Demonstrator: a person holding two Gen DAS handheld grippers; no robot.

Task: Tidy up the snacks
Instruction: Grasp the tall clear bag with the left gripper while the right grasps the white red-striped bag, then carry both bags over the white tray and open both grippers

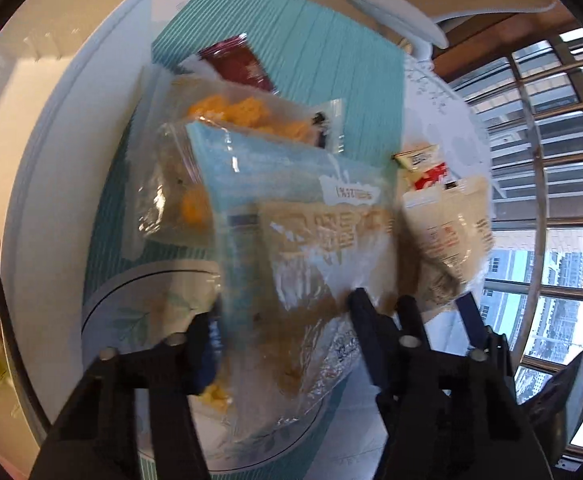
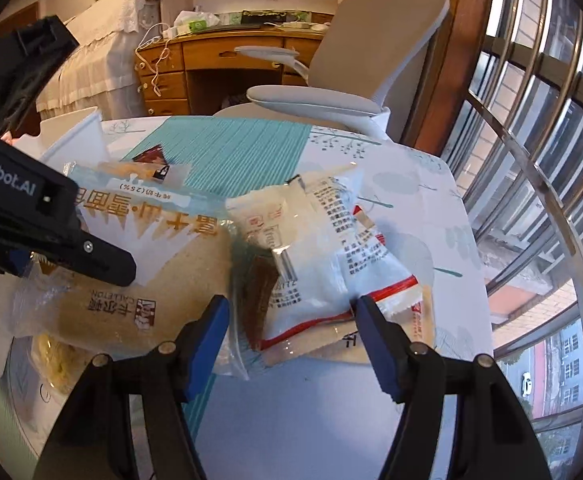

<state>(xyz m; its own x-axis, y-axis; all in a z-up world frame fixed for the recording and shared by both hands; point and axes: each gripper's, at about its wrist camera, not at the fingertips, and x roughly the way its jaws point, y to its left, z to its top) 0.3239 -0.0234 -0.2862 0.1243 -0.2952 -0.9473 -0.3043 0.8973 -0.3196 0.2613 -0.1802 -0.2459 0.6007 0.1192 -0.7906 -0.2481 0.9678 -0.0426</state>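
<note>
My left gripper (image 1: 283, 328) is clamped on the big crinkly pale-blue bread bag (image 1: 303, 216) over the table; right gripper (image 2: 291, 320) gapes around the white red-trimmed packet (image 2: 315, 248). Light, slippery film, so I'd pinch the seams.

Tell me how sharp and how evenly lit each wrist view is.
Left wrist view: soft and smeared, print on the blue-and-tan snack bag unreadable, glare on its plastic, windows bright. Right wrist view: sharper, print on the white snack packet crisp, warm light. Both bend straight lines strongly at the edges.
</note>
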